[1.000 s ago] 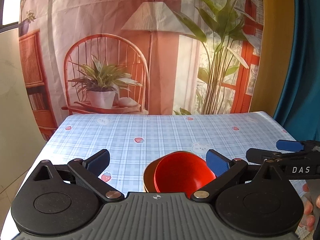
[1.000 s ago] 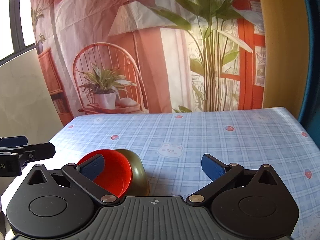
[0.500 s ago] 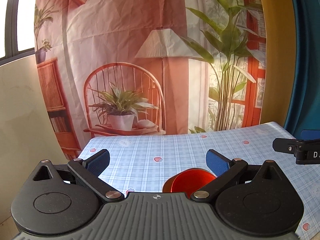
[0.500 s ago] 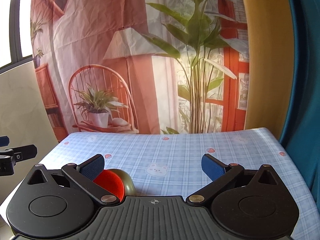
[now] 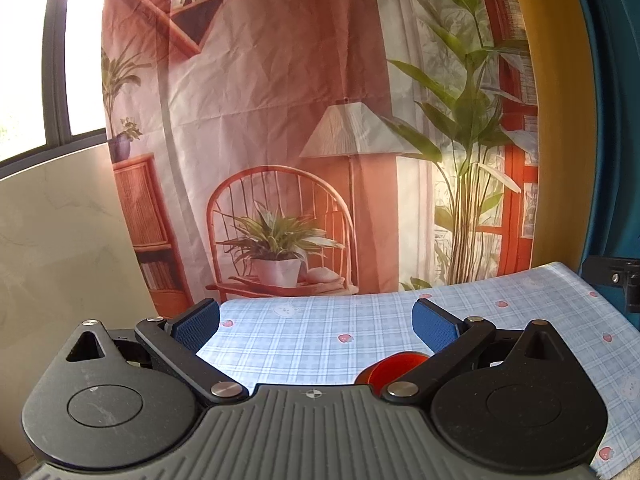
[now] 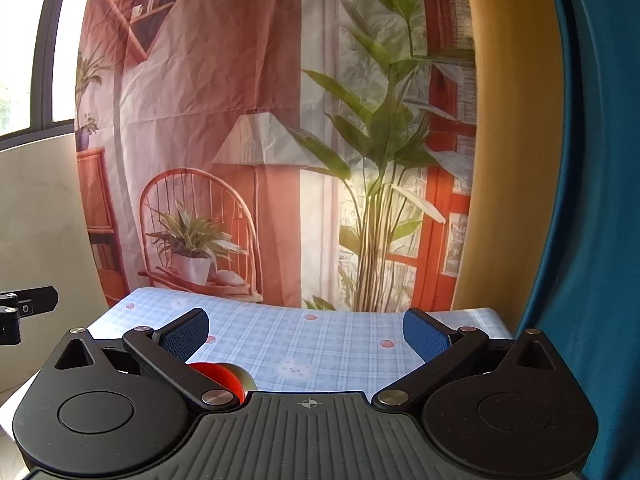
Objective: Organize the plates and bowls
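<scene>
A red bowl [image 5: 390, 368] sits nested inside an olive-green bowl on the blue checked tablecloth [image 5: 320, 332]. In the left wrist view only its red rim shows, low behind my right finger. The right wrist view has the red bowl [image 6: 218, 376] at the lower left, with the olive-green bowl [image 6: 244, 378] edging out beside it. My left gripper [image 5: 316, 324] is open and holds nothing, raised above and behind the bowls. Open and bare too, my right gripper [image 6: 306, 330] hangs back from the table.
A printed backdrop [image 5: 320, 140] of a chair, lamp and plants hangs behind the table. A yellow and a blue curtain [image 6: 580, 200] hang at the right. A pale wall [image 5: 60, 240] and window stand at the left. Each gripper's tip pokes into the other's view.
Both grippers have lifted and drawn back from the table, so the nested bowls have sunk low in both views and are mostly hidden. Both stayed open.
</scene>
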Demonstrator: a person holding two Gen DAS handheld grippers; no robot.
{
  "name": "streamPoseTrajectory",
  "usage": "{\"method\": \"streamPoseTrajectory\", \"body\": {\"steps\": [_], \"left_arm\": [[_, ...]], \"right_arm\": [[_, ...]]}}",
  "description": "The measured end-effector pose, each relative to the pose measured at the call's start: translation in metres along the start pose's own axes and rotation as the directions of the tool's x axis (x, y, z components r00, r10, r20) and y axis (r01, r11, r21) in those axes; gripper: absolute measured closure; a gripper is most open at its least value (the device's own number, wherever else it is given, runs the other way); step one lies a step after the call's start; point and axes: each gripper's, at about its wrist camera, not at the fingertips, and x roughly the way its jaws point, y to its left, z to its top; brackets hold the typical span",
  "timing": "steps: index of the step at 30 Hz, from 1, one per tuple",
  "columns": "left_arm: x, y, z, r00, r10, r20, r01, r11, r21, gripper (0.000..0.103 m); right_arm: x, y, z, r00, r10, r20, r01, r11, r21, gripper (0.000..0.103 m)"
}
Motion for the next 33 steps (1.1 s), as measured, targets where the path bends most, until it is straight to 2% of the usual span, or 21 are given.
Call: {"method": "streamPoseTrajectory", "body": {"steps": [12,33], "left_arm": [[-0.036,0.009,-0.006,1.000,0.001,0.025,0.000,0.999,-0.050,0.000],[-0.031,0.010,-0.013,1.000,-0.026,-0.004,0.025,0.998,-0.061,0.000]], "right_arm": [[-0.040,0.001,-0.001,1.000,-0.005,0.008,0.005,1.000,0.030,0.000],[-0.042,-0.007,-0.006,1.000,-0.004,-0.002,0.004,0.997,0.071,0.000]]}}
